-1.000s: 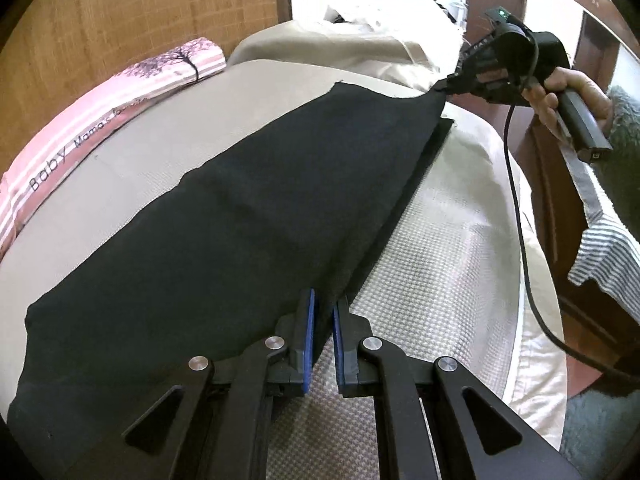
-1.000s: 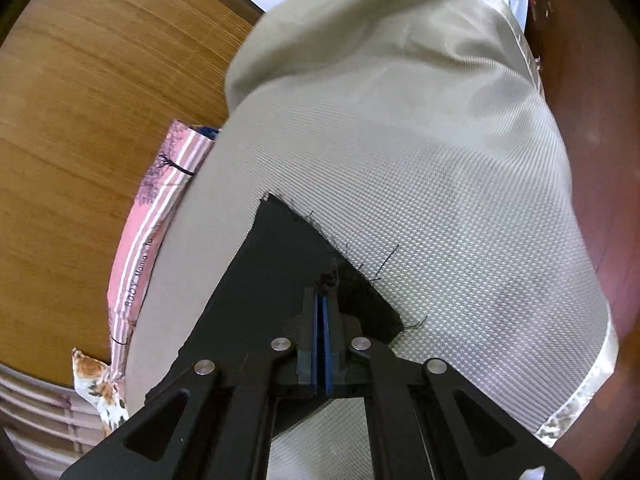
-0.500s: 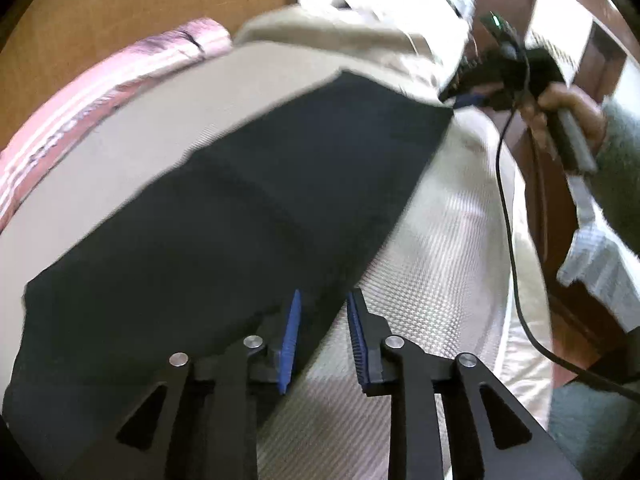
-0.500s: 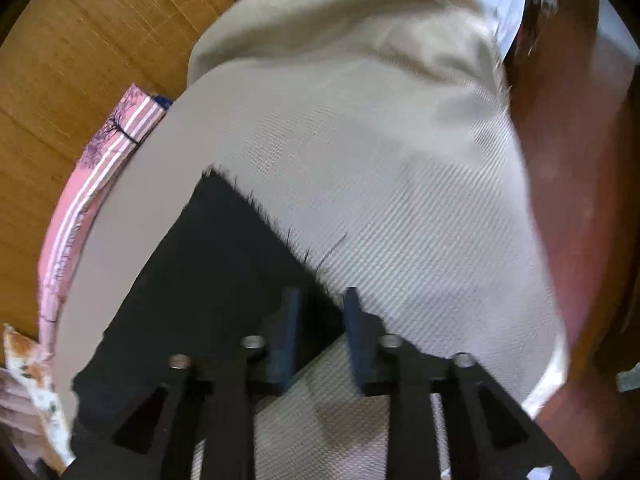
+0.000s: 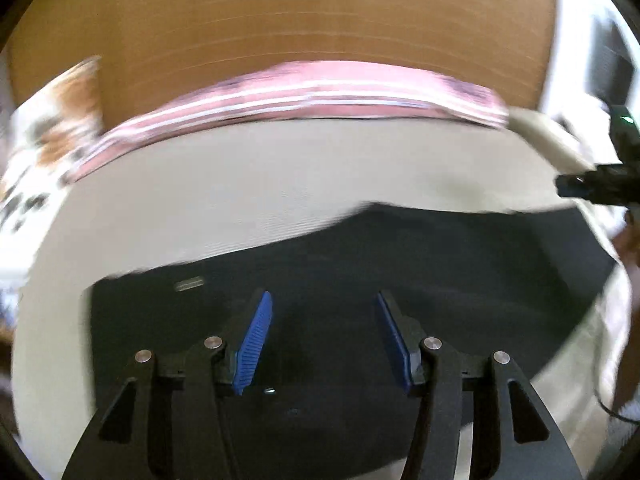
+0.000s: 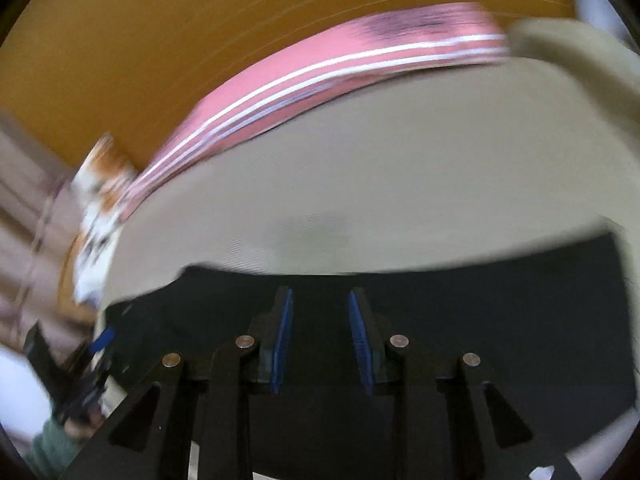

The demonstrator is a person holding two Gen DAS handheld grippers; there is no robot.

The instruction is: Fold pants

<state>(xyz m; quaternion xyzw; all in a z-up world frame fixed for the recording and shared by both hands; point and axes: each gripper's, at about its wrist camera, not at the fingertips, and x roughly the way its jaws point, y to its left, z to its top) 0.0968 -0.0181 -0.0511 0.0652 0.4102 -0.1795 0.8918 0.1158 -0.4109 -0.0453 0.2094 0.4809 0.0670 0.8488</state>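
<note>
The black pants (image 5: 440,264) lie flat, folded lengthwise, across the beige bed cover (image 5: 280,184). My left gripper (image 5: 324,308) is open and empty, its blue pads wide apart over the pants. My right gripper (image 6: 320,308) is open and empty above the pants (image 6: 480,300) near their other end. The right gripper also shows at the right edge of the left wrist view (image 5: 592,186). The left gripper shows at the lower left of the right wrist view (image 6: 80,376). Both views are motion-blurred.
A pink striped blanket (image 5: 320,92) lies along the far edge of the bed against a wooden headboard (image 5: 280,12). A white and orange patterned pillow (image 5: 44,136) is at the far left. A beige pillow (image 6: 568,52) lies at the far right.
Both grippers have let go of the pants' edge and opened wide. Both have swung to face across the bed toward the headboard. The pants now lie flat.
</note>
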